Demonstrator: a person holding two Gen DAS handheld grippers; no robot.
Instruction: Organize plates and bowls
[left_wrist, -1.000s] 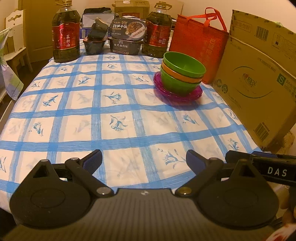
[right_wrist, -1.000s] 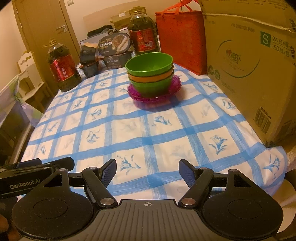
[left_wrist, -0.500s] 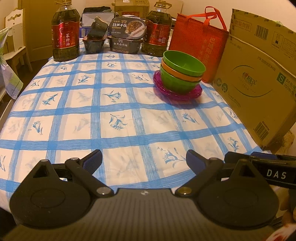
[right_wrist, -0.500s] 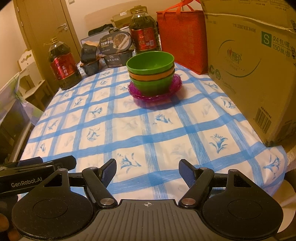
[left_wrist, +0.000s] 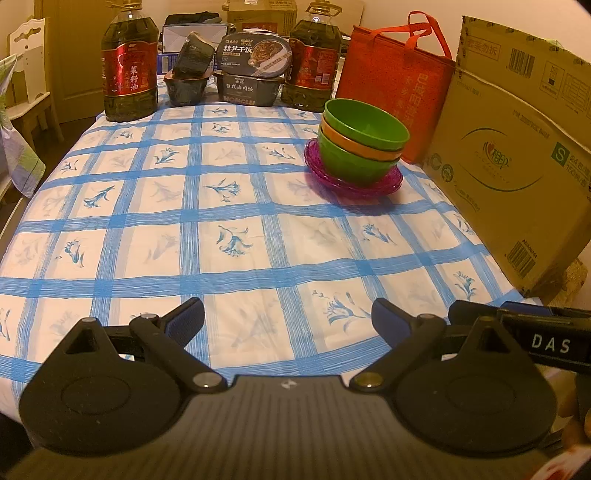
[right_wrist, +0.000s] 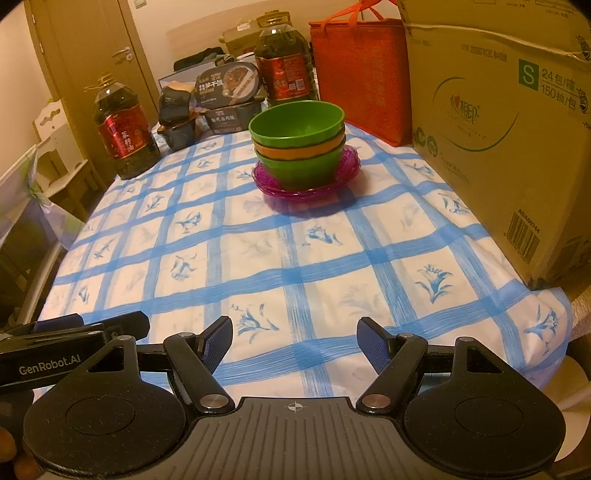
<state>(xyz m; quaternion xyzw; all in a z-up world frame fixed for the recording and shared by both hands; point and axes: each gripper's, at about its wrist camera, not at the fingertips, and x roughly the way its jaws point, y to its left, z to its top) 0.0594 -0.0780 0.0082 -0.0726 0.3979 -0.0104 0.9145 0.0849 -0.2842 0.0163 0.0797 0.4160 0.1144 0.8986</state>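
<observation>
cardboard box cut off at right edge, lower bowls mostly hidden

Warm yellowish light fills the room. A wooden door stands in the pale wall beyond the tabletop's blue-checked cloth. A white chair sits at the left edge.

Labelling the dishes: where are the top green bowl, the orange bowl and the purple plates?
top green bowl (right_wrist: 295, 120), right wrist view, inner wall.
orange bowl (right_wrist: 295, 150), right wrist view, outer band.
purple plates (left_wrist: 388, 182), left wrist view, right rim.
</observation>
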